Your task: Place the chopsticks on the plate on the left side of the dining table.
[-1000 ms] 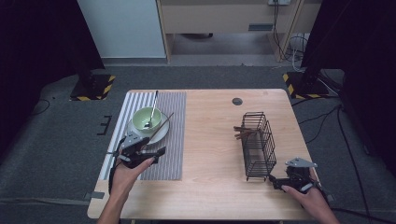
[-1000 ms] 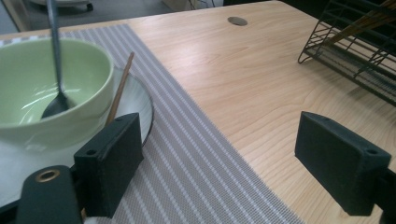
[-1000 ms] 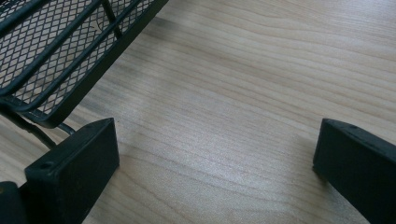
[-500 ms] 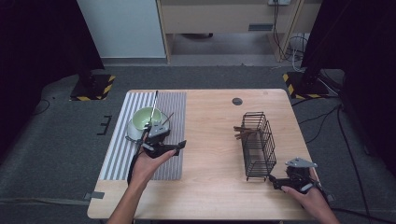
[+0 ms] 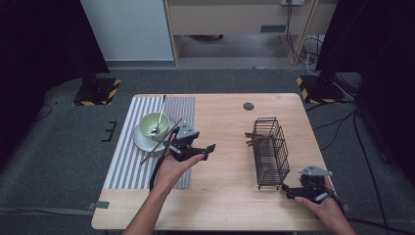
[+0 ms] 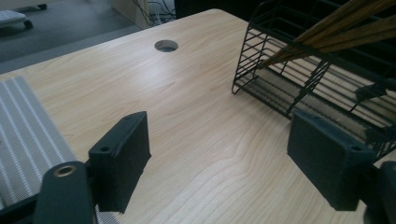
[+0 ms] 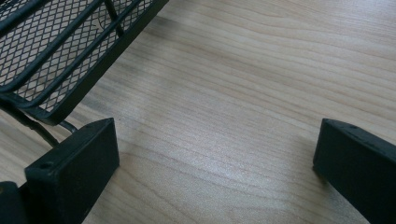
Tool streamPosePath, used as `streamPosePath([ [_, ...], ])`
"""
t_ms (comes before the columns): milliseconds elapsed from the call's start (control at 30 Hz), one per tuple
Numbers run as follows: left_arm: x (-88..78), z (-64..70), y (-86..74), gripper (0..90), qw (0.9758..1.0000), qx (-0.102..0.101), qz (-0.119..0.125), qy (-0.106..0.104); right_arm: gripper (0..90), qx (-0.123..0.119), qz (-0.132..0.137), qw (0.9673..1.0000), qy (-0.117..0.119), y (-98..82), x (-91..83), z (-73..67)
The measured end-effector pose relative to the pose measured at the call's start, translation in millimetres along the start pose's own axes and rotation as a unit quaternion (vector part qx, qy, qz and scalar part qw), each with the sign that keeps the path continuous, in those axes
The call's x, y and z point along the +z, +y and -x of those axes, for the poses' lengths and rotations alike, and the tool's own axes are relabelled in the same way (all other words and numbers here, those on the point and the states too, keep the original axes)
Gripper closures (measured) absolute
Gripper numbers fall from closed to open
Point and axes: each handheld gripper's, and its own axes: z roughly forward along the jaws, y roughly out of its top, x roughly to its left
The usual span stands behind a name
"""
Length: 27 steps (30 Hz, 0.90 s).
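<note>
My left gripper (image 5: 208,152) hovers over bare wood just right of the striped mat (image 5: 125,166), pointing toward the black wire basket (image 5: 270,152). In the left gripper view the gripper (image 6: 219,140) is open with nothing between its jaws, which have just been closing a little. Behind it a green bowl (image 5: 149,126) with a spoon (image 5: 160,113) sits on a white plate (image 5: 142,143), and a brown chopstick (image 5: 159,144) leans across them. The basket (image 6: 299,88) holds several chopsticks (image 6: 327,30). My right gripper (image 5: 288,191) rests open at the basket's near corner, empty (image 7: 219,140).
A round cable hole (image 5: 248,106) lies at the far middle of the wooden table (image 5: 225,196). The basket's mesh corner (image 7: 56,60) sits just left of my right gripper's jaws. Black-and-yellow stand feet (image 5: 95,93) are on the floor beyond the table.
My left hand has moved right, from over the mat beside the plate to the bare wood toward the basket. The right hand has stayed put.
</note>
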Motion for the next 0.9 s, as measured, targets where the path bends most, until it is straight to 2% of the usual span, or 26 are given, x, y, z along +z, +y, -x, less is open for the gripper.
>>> streamPosePath([
  [133, 6.1, 12.4, 8.1, 25.5, 0.9998, 0.014, 0.004, -0.012, 0.4, 0.0, 0.0, 1.0, 0.0, 0.0, 0.0, 0.0],
  [333, 12.5, 22.4, 11.3, 31.7, 0.9994, 0.021, 0.006, -0.026, 0.4, 0.001, 0.0, 1.0, -0.001, -0.3, -0.2, -0.3],
  [633, 16.7, 30.2, 14.7, 38.6, 0.9989, 0.018, 0.016, -0.04, 0.4, 0.002, -0.001, 1.0, 0.0, -0.3, -0.4, -0.4],
  [667, 17.3, 31.8, 16.1, 41.8, 0.9985, 0.015, 0.021, -0.048, 0.4, 0.001, 0.0, 1.0, -0.001, -0.3, -0.3, -0.3],
  [767, 18.2, 33.7, 18.4, 44.2, 0.9984, 0.018, 0.02, -0.05, 0.4, 0.001, 0.0, 1.0, -0.001, -0.3, -0.3, -0.3],
  [800, 18.5, 34.7, 19.9, 47.6, 0.9983, 0.02, 0.022, -0.05, 0.4, 0.001, 0.0, 1.0, -0.001, -0.3, -0.3, -0.3],
  [900, 20.0, 37.9, 25.4, 51.4, 0.9975, 0.018, 0.031, -0.06, 0.4, 0.002, -0.001, 1.0, 0.0, -0.3, -0.4, -0.4],
])
